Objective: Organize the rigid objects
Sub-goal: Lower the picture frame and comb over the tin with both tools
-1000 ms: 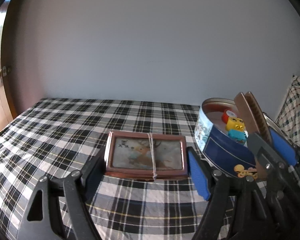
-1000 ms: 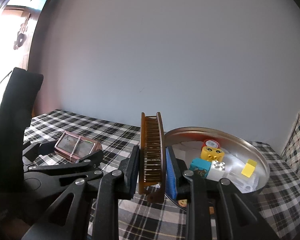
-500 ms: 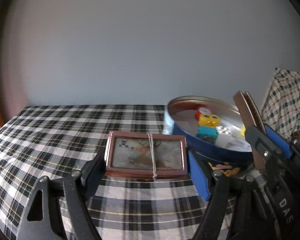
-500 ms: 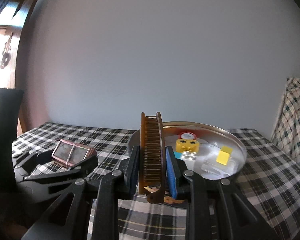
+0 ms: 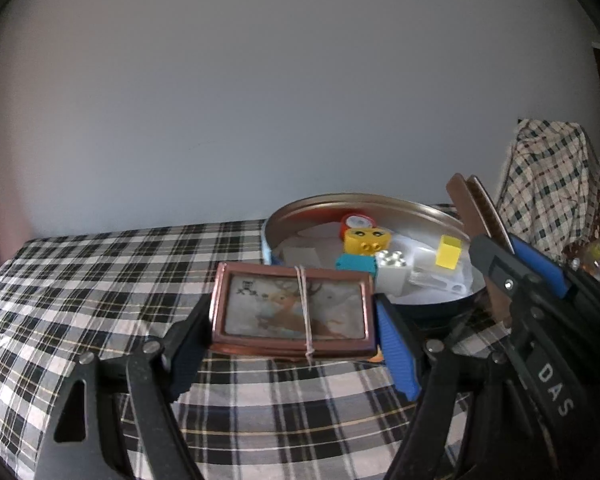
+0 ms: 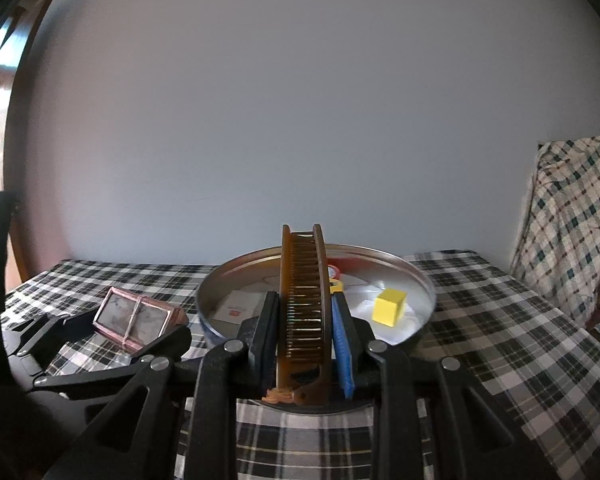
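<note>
My left gripper (image 5: 292,320) is shut on a small brown box with a deer picture (image 5: 293,310) and a string round it, held just in front of the round tin (image 5: 404,200). In the right wrist view that deer box (image 6: 134,318) hangs to the left of the tin (image 6: 420,280). My right gripper (image 6: 305,316) is shut on a brown comb (image 6: 302,304), standing on edge before the tin. The comb (image 5: 480,216) also shows at the tin's right side. Inside the tin lie a yellow cube (image 6: 389,307), a yellow-and-teal toy block (image 5: 364,250) and white pieces.
Everything stands on a black-and-white plaid cloth (image 5: 100,280) against a plain grey wall. A plaid-covered shape (image 6: 572,232) rises at the right. Dark furniture edges show at the far left of the right wrist view.
Both grippers have swung right toward the tin, each keeping its load. The tin now sits behind the deer box and directly behind the comb, and its inside shows more fully.
</note>
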A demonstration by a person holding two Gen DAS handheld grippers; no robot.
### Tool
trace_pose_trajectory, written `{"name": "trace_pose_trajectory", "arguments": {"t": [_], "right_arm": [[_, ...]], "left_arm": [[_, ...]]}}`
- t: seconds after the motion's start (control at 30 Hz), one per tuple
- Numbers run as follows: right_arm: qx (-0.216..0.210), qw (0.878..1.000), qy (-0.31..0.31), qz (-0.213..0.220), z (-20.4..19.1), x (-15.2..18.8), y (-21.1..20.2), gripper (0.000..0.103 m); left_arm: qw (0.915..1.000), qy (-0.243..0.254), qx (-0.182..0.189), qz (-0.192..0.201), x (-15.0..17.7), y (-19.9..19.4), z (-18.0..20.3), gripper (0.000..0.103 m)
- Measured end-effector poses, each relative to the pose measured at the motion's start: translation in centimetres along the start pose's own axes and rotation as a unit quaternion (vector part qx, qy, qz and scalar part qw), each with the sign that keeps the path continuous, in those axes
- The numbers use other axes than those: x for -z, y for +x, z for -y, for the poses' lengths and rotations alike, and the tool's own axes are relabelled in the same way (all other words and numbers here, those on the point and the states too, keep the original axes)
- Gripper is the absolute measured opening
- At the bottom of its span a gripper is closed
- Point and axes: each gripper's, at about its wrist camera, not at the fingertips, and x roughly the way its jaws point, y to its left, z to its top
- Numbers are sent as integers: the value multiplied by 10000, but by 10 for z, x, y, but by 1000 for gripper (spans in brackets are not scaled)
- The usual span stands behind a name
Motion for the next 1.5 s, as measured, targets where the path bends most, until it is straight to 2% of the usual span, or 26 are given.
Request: {"name": "trace_pose_trajectory", "arguments": {"t": [0.53,1.2,1.5], "right_arm": [[601,9980,193,25,46,-2,-7,27],[991,9943,377,112,80,-6,0,28],[1102,9923,545,153,95,-10,3,27]], "left_arm": [[9984,353,422,95,-5,9,46,77],[9935,618,928,227,-15,21,84,77],[9920,512,1139,202,-25,31,94,77]]}}
